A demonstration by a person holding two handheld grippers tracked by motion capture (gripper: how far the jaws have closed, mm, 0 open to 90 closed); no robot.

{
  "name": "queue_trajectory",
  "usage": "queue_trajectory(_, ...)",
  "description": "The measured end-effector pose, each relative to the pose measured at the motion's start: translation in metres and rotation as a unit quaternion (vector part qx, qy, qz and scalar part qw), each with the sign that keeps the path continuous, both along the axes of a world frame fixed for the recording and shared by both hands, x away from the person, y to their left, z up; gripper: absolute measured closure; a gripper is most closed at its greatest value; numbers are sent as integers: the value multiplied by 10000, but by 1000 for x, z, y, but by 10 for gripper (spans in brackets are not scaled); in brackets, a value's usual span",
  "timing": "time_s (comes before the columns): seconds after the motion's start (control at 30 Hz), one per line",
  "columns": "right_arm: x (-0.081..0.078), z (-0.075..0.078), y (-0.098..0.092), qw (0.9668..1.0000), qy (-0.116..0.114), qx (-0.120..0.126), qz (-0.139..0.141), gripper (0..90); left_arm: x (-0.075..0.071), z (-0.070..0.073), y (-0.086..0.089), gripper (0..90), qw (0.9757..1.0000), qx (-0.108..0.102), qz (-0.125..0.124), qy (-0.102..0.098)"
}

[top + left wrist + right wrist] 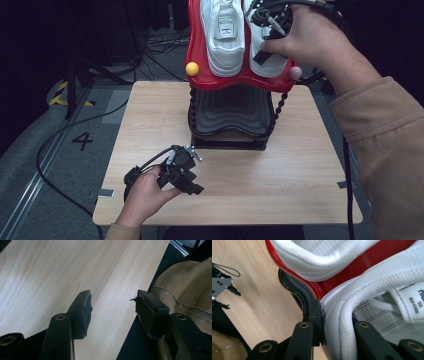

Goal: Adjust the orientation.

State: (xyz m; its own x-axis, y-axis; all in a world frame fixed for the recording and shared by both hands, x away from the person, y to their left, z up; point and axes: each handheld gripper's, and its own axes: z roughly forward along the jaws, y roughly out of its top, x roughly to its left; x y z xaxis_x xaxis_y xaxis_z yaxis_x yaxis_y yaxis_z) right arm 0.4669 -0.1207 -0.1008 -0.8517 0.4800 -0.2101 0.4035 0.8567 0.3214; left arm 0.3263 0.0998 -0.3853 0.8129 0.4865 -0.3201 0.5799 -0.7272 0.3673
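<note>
A: The right hand-held black two-jaw gripper (pixel 267 47) is up at the red rack, its jaws set either side of the padded heel collar of the right-hand white lace-up sneaker (pixel 372 315). In the right gripper view one jaw sits outside the collar and the other inside the shoe, both against the padding. It looks clamped on that collar, though the pad faces themselves are hidden by the fabric.

B: And the other one?

A: The left black hand-held gripper (pixel 112 312) rests low on the pale wooden tabletop (pixel 280 175) near the front edge, jaws apart with nothing between them, just bare wood and a tan sleeve (pixel 190 285) beyond.

B: How many shoes?

A: Two white sneakers, side by side on the glossy red moulded shoe tray (pixel 200 75), which stands raised on a black ribbed stand (pixel 230 112) at the table's far side. The second white sneaker (pixel 225 35) is untouched. Both toes are cut off by the top of the high view.

B: Anything else countable?

A: Two knobs on the tray's front corners: one yellow ball (pixel 192 68), one pink ball (pixel 295 73). The person's right hand (pixel 305 37) covers most of its gripper.
</note>
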Motion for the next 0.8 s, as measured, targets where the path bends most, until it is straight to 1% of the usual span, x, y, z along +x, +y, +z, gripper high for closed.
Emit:
queue_trajectory(0.07,1,-6,2,10000,-19,-67,1,770,-1,1,0,469,10000,-5,-18,-9)
queue_trajectory(0.2,3,-14,4,9999,-30,-112,70,769,-2,2,1,469,10000,-2,16,-14)
queue_trajectory(0.23,3,-14,5,9999,-66,-137,66,768,-2,1,2,469,10000,-3,16,-10)
queue_trajectory(0.4,4,-14,7,9998,-82,-168,68,768,-3,-1,2,469,10000,14,52,18)
queue_trajectory(0.47,5,-15,8,9997,-162,-155,72,768,-4,1,4,469,10000,-4,56,1)
queue_trajectory(0.5,7,-17,10,9994,-237,-253,41,769,-4,1,4,469,10000,-15,52,0)
queue_trajectory(0.53,9,-18,10,9992,-274,-289,31,769,-4,1,4,469,10000,-15,52,0)
queue_trajectory(0.67,11,-18,10,9994,-220,-248,68,769,-3,-1,5,469,10000,-6,69,25)
queue_trajectory(0.77,9,-18,12,9992,-263,-283,62,768,-3,-3,4,469,9999,36,83,60)
queue_trajectory(0.8,9,-18,11,9993,-264,-245,46,768,-3,-3,3,469,9999,43,60,74)
